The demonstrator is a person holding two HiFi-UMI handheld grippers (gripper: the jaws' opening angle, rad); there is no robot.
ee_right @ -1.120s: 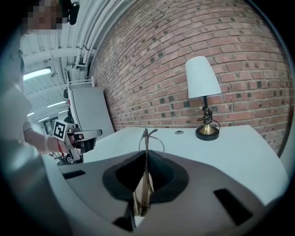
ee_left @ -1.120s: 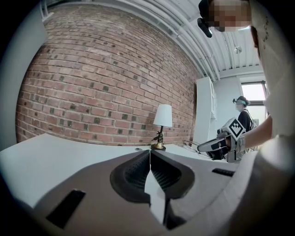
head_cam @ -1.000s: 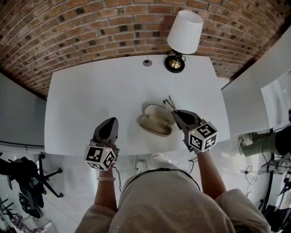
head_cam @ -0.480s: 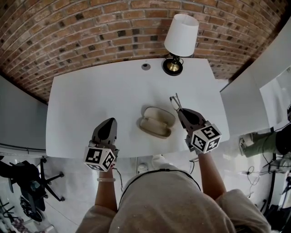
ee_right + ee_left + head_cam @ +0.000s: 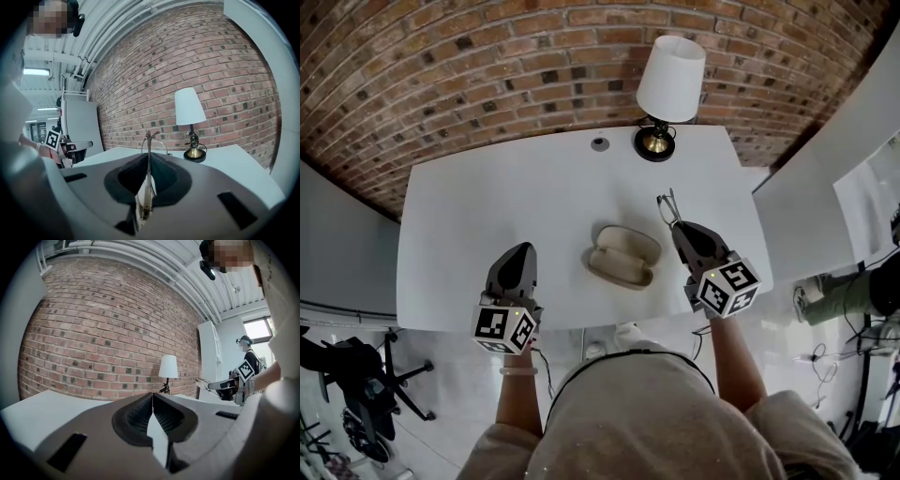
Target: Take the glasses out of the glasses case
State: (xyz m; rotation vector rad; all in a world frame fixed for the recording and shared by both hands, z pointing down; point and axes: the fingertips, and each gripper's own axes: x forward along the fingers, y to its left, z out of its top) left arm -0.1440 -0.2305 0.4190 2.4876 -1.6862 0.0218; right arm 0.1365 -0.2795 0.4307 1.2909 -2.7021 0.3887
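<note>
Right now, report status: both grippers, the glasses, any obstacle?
Left gripper shut, empty. Right gripper shut on thin wire-framed glasses, outside the open beige oval case. Nothing in the way.

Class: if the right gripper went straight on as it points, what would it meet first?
Likely the brick wall, passing left of the lamp; depth is unclear, and the right gripper, holding the glasses, might reach the table first.

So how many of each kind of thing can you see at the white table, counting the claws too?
Lamp: 1
Glasses case: 1
Glasses: 1
Small grey round thing: 1
Claws, left claw and right claw: 2
Total: 6
</note>
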